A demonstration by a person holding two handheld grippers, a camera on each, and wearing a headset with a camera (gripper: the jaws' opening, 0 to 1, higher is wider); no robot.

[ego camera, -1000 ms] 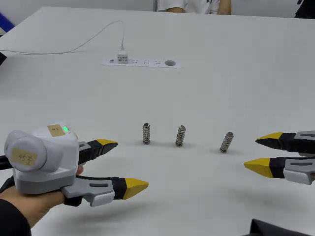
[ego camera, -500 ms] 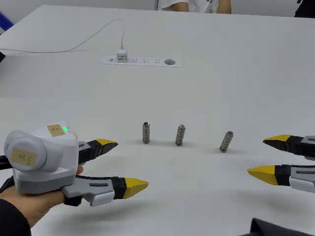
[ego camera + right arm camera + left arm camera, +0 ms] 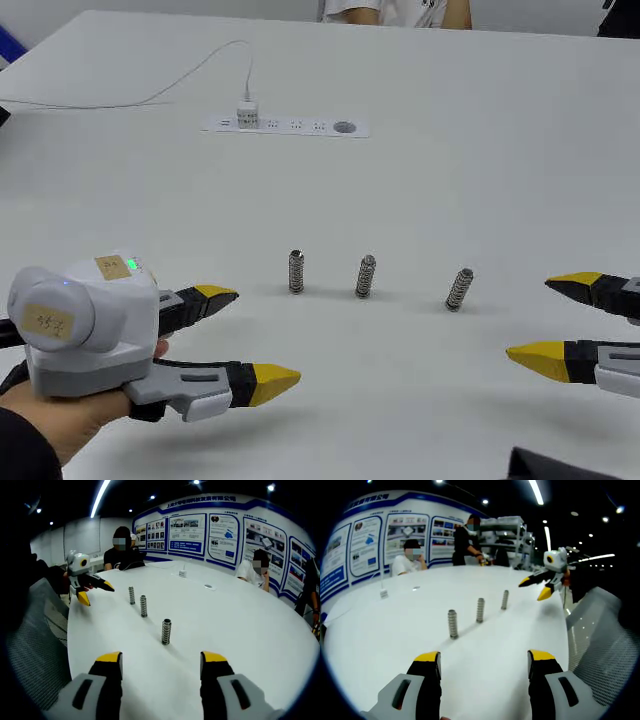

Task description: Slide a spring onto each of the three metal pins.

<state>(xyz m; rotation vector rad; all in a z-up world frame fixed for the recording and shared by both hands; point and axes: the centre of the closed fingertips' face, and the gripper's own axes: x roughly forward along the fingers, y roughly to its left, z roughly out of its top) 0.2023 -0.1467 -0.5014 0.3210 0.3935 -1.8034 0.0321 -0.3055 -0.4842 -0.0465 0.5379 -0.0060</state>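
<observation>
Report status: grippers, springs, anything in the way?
Left gripper open, empty. Right gripper open, empty. Three springs upright in a row between them, apart from both. Power strip far behind, not in the way.

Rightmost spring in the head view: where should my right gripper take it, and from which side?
Probably around its middle coils. The rightmost spring stands nearly upright, leaning slightly, so opposed jaws can pinch its sides. Come in low from its right, where the open right gripper hangs over bare table; the middle spring and left spring stand on its other side.
</observation>
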